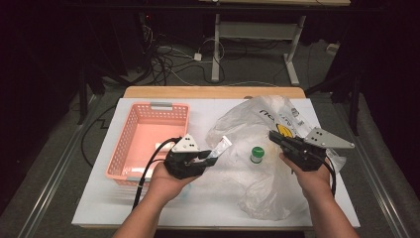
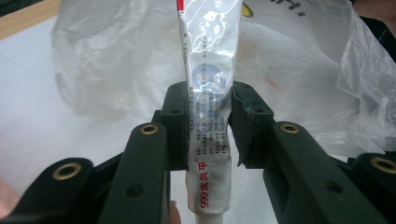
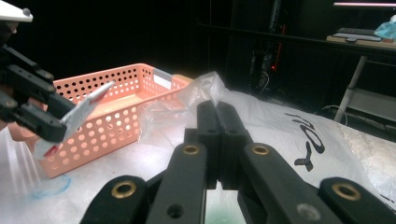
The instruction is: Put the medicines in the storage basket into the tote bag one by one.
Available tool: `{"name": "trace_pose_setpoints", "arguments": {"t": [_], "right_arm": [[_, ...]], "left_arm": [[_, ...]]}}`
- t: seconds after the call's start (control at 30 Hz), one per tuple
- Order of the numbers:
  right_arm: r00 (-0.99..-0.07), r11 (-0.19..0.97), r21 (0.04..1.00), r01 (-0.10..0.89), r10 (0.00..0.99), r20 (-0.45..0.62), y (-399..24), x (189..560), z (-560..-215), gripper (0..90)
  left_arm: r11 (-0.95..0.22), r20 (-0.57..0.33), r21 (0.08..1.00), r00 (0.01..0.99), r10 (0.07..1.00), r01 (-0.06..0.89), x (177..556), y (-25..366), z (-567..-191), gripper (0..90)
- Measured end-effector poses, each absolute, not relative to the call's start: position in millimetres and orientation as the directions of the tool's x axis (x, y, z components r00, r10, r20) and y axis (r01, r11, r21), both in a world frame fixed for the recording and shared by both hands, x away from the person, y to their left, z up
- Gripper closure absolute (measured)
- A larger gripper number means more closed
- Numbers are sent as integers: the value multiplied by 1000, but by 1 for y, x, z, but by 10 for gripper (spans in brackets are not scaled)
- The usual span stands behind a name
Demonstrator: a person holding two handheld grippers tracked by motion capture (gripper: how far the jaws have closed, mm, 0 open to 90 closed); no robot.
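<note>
A perforated pink plastic basket [image 1: 148, 134] sits at left; beside it, the left gripper [image 1: 210, 156] clamps a crinkled silvery foil ointment tube [image 2: 208, 93], while the right gripper [image 1: 273, 136] pinches the translucent, crumpled plastic bag [image 1: 262, 124].

The silver tube [image 2: 208, 93] is showing "999" in red, followed by red Chinese characters, near its cap end. Black letters are running across the clear plastic bag [image 3: 308, 140] at the right, too crumpled to read.
</note>
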State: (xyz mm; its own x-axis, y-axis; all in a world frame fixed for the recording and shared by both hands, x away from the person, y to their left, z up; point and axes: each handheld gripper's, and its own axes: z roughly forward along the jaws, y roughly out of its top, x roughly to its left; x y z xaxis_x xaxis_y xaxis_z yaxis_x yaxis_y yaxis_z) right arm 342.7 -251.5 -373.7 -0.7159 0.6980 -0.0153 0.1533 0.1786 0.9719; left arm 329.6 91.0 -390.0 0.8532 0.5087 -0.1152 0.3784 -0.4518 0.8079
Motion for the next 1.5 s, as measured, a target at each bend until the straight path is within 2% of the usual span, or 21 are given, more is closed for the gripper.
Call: {"name": "trace_pose_setpoints", "arguments": {"t": [0.37,0.77,1.2,1.5], "right_arm": [[-721,181,972,150,693,-18,-249,342,-373,900],[-724,184,971,151,689,-18,-248,341,-373,900],[-723,179,973,147,690,-18,-249,343,-373,900],[-721,178,970,165,693,-5,-250,348,-378,900]], "left_arm": [[-463,-139,801,870,473,380,330,55,-400,677],[-456,-150,790,851,503,409,356,20,-412,678],[-492,-86,764,820,565,418,390,-3,-424,677],[-529,-27,754,823,567,389,413,-21,-426,677]]}}
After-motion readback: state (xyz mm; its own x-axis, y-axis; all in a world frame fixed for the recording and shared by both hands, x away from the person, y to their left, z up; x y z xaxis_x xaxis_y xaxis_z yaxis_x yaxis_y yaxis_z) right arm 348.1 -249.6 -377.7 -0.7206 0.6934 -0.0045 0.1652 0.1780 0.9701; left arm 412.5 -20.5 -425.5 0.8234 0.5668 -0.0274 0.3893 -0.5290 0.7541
